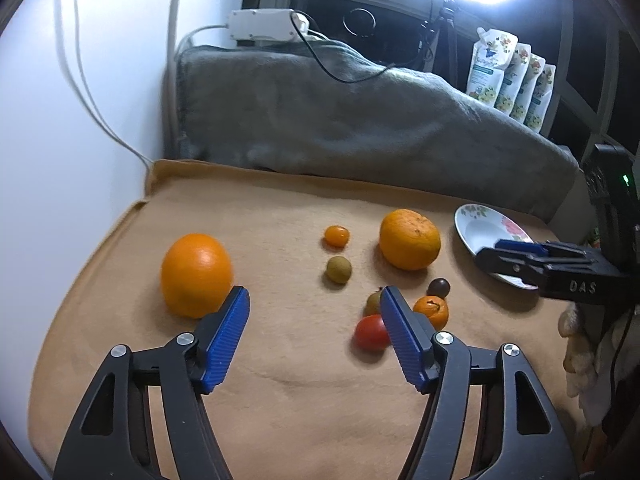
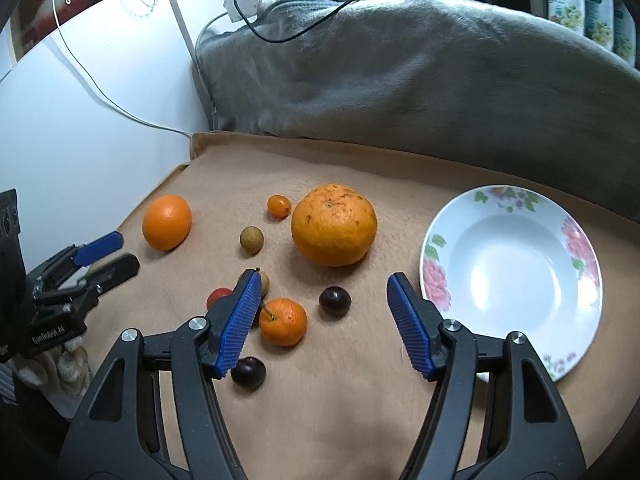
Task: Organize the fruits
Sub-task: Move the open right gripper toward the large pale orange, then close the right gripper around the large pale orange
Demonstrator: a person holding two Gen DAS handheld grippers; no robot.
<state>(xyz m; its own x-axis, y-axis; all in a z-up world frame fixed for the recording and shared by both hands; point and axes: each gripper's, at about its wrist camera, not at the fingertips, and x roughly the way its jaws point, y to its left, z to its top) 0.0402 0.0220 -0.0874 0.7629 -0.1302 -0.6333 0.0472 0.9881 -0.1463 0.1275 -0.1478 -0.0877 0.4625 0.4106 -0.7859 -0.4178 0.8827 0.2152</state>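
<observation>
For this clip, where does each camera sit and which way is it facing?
Left wrist: sits on the left gripper, open, facing forward over the tan cloth toward the smooth orange; the right gripper enters from the right over the plate.
Right wrist: sits on the right gripper, open, facing the bumpy orange and plate; the left gripper shows at left.
Shared: both oranges, the plate, the small tangerine, the grey blanket.
</observation>
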